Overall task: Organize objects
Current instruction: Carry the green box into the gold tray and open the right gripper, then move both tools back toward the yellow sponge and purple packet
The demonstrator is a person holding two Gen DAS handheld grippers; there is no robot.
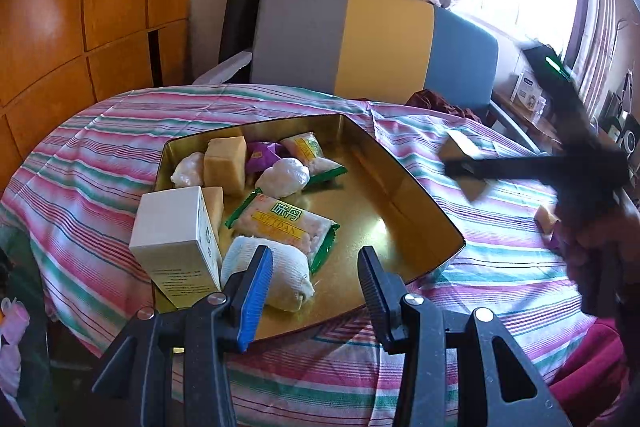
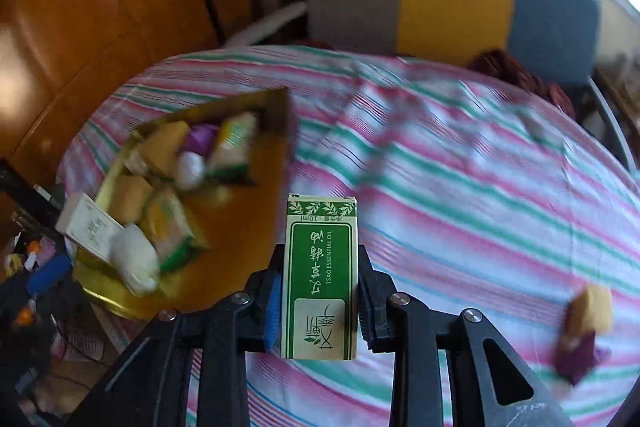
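Note:
A gold tin tray (image 1: 400, 195) lies on the striped tablecloth and holds several snack packets, a white box (image 1: 172, 227) and a white gauze bundle (image 1: 276, 267). My left gripper (image 1: 316, 291) is open and empty, just above the tray's near edge by the bundle. My right gripper (image 2: 320, 303) is shut on a green and white essential oil box (image 2: 320, 275), held above the cloth right of the tray (image 2: 248, 227). In the left wrist view the right gripper (image 1: 464, 167) appears blurred at the right, holding the box.
A yellow packet and a purple packet (image 2: 584, 327) lie on the cloth at the right. A grey, yellow and blue chair (image 1: 376, 39) stands behind the table. A wooden cabinet (image 1: 80, 7) is at the left. Clutter sits below the table's left edge.

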